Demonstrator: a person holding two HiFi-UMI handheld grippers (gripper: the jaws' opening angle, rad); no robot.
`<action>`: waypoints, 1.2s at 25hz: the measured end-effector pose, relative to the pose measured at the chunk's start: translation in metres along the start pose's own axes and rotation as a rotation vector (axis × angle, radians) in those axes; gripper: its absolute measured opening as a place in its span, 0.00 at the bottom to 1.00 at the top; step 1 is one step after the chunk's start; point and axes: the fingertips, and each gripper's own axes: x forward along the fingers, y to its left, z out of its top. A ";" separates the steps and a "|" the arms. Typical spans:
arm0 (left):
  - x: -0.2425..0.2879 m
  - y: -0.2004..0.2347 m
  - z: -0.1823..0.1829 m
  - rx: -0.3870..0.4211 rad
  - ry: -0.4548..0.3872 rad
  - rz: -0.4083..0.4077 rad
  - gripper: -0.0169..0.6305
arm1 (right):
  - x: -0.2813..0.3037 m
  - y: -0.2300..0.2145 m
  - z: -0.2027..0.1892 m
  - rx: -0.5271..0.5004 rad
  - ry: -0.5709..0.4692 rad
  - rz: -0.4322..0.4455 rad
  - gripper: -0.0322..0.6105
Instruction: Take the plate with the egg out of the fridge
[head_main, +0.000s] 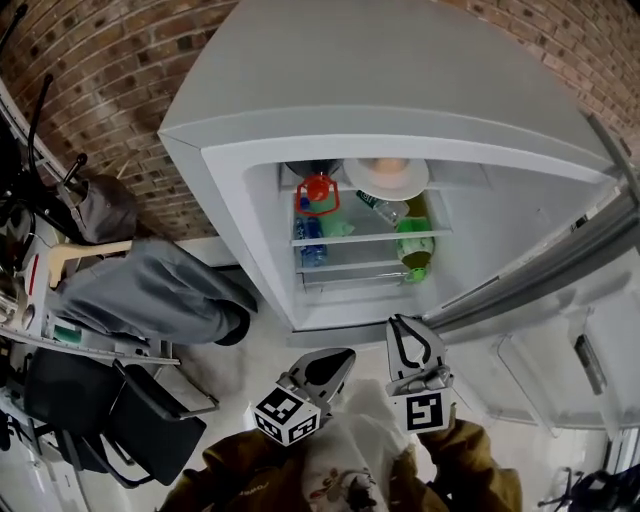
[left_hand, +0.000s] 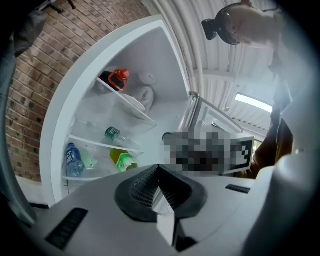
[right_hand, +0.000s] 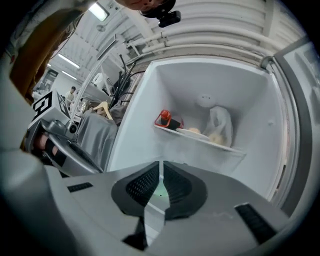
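Fridge (head_main: 400, 60) is standing wide open against a brick wall (head_main: 120, 90), door (head_main: 560, 270) swung out to the right. The plate (head_main: 386, 182) with the egg (head_main: 390, 165) is on the top shelf, right-hand side, and nothing is touching it. Just beside it on the left is a dark bottle with a red cap (head_main: 316, 190). One shelf down there's a clear bottle with a green cap (head_main: 382, 208) lying on its side, then a blue-labelled water bottle (head_main: 310, 240) on the left and a green bottle (head_main: 413, 248) on the right. All of them have labels, but the print is way too small to read, so no brands from me. The only clear markings are the black-and-white square markers on the gripper cubes. Both grippers are low in front of the fridge, well apart from the shelves. The left gripper (head_main: 345, 355) has its jaws pressed together with nothing in them, and the right gripper (head_main: 400, 322) is the same, jaws closed up and empty. From the right gripper view the plate (right_hand: 192, 132) sits straight ahead on its shelf, above the jaws. Off to the left there's someone's grey-trousered leg (head_main: 150, 290) and a black chair (head_main: 110, 410).
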 end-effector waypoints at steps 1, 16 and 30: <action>0.001 -0.001 0.002 0.002 0.002 -0.011 0.04 | 0.003 0.001 0.005 -0.028 0.010 0.004 0.06; 0.009 0.001 0.025 -0.012 -0.025 -0.049 0.04 | 0.041 -0.035 0.044 -0.358 0.010 -0.092 0.18; 0.000 0.011 0.036 -0.002 -0.044 -0.042 0.04 | 0.077 -0.071 0.068 -0.504 0.008 -0.179 0.21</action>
